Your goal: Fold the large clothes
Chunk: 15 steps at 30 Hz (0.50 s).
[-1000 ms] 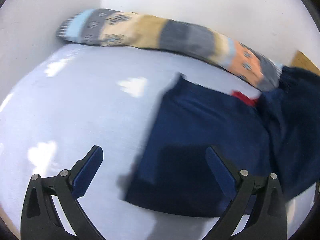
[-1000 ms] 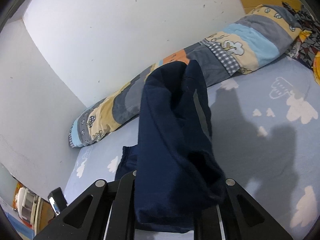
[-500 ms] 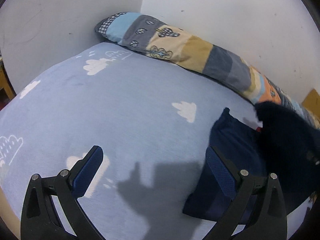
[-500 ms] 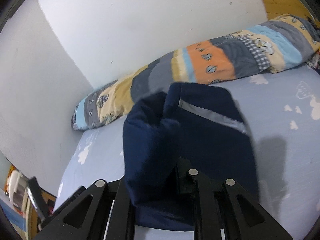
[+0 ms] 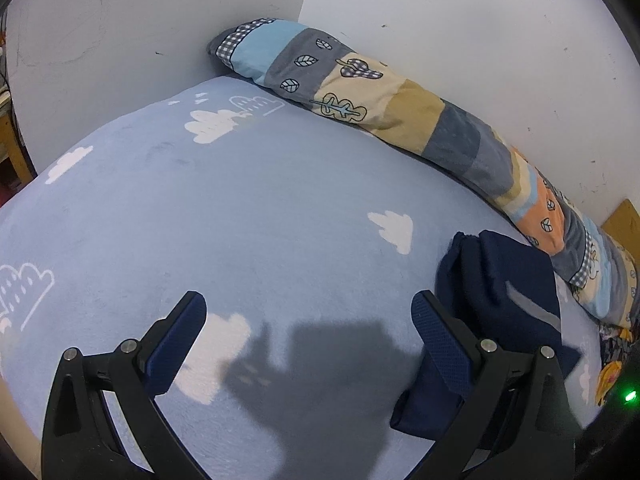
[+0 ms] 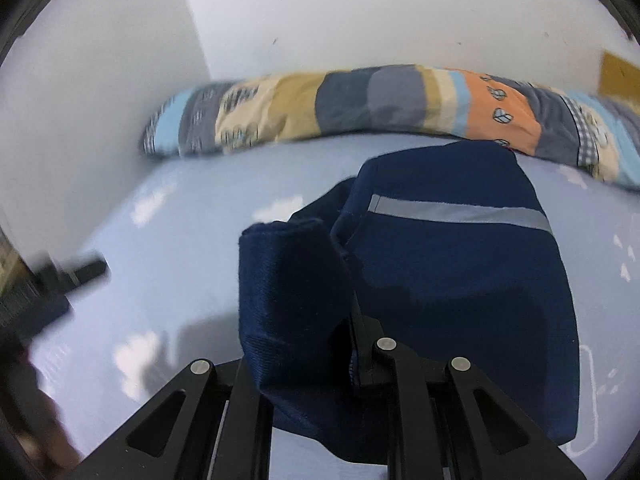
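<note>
A navy blue garment [image 6: 460, 264] with a grey reflective stripe lies folded over on the light blue bed sheet [image 6: 200, 216]. My right gripper [image 6: 352, 344] is shut on a bunched edge of the navy garment, low over the bed. In the left wrist view the garment [image 5: 500, 292] lies at the right, partly behind my right finger. My left gripper [image 5: 308, 332] is open and empty above the bare sheet [image 5: 260, 208], left of the garment.
A long patchwork bolster [image 5: 400, 108] lies along the white wall at the back of the bed; it also shows in the right wrist view [image 6: 360, 104]. Colourful fabric [image 5: 612, 360] sits at the far right. The other gripper [image 6: 48, 280] shows blurred at left.
My right gripper has lowered the garment from hanging upright down onto the bed, folding it over. My left gripper has moved left, away from the garment, staying open.
</note>
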### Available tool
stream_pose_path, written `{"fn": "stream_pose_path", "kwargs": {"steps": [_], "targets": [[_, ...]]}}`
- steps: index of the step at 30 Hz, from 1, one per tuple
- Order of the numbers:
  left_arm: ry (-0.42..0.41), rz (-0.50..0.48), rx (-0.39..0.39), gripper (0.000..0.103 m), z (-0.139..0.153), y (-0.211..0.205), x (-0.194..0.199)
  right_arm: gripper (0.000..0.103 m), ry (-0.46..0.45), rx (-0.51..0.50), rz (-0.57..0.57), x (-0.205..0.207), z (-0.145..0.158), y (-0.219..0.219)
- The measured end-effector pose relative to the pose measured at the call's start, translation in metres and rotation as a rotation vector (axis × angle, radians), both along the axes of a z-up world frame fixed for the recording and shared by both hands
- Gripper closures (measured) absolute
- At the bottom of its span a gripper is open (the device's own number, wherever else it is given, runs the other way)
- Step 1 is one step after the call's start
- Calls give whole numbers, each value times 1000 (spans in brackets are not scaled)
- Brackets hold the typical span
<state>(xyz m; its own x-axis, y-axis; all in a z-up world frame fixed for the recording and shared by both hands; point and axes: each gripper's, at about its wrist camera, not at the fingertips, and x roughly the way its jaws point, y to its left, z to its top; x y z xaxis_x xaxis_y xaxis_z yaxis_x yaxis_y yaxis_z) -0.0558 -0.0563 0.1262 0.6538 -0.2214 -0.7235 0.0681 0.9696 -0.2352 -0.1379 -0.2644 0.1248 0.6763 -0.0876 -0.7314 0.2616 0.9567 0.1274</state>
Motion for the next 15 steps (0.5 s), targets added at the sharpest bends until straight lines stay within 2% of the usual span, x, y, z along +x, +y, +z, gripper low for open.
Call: {"fn": "stream_pose_path", "kwargs": {"steps": [5,9,12,14,15], "targets": [[7,-2,-7,0,0,1,0,89,64,-133,51,7,-31,20],[12,-10,2,0,-2,-2,1,88,90,-181,65,11,-41,26],[19,-21,10,0,-3,-7,1,81,122,-214,84,11,-53,33],[20,-27,14,0,-4,-10,1,71,155,-251,111,11,-64,40],[20,-31,15,0,-4,-11,0,69,162,-277,121,10,-68,44]]}}
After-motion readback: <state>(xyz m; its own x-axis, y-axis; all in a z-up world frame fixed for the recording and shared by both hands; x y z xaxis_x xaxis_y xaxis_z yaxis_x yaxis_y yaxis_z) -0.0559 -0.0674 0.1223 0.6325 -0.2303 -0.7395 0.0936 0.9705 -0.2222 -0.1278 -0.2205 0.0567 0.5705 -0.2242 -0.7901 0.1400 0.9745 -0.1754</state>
